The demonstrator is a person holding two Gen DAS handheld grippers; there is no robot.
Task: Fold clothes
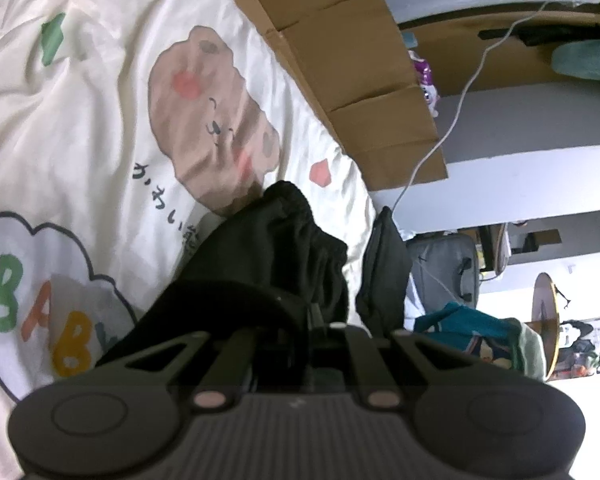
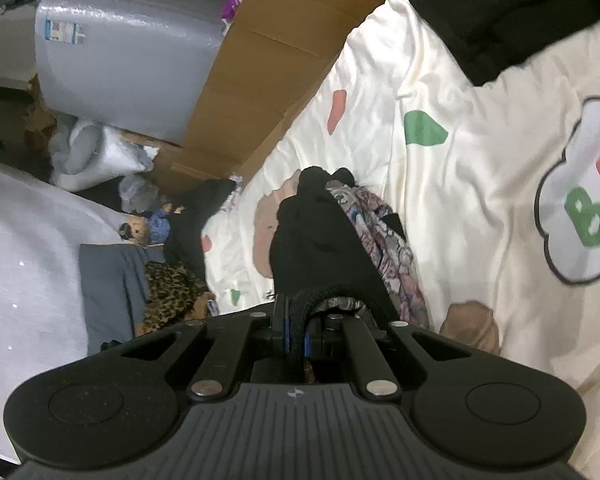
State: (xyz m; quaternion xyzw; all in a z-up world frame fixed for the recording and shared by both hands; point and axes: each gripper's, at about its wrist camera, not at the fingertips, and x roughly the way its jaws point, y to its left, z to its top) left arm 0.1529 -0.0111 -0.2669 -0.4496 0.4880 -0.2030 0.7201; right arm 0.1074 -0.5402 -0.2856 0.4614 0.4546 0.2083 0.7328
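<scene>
Left wrist view: a black garment [image 1: 284, 248] with a gathered elastic edge is seen bunched just ahead of the left gripper [image 1: 312, 320], whose jaws are clenched on a fold of the black cloth. The cloth is draped from the gripper toward 12 o'clock over a cream bedspread [image 1: 80, 120], on which a brown bear print [image 1: 212, 120] is printed at 11 o'clock and coloured letters at 9 o'clock. Brown cardboard [image 1: 340, 52] is stood along the bed's edge at 1 o'clock, and a white cable [image 1: 460, 96] is hung across it. A teal garment [image 1: 472, 332] is seen at 3 o'clock, off the bed.

Right wrist view: the right gripper [image 2: 296, 332] is clamped on a thick black hem of the same black garment [image 2: 316, 240], which is stretched toward 12 o'clock. A patterned garment [image 2: 388, 240] is laid just beside it at 1 o'clock, touching it, on the bedspread [image 2: 480, 160]. More black cloth is seen at the upper right corner. A grey wrapped box [image 2: 128, 56] is stood at 10 o'clock, and a leopard-print cloth [image 2: 172, 292] lies at 9 o'clock.
</scene>
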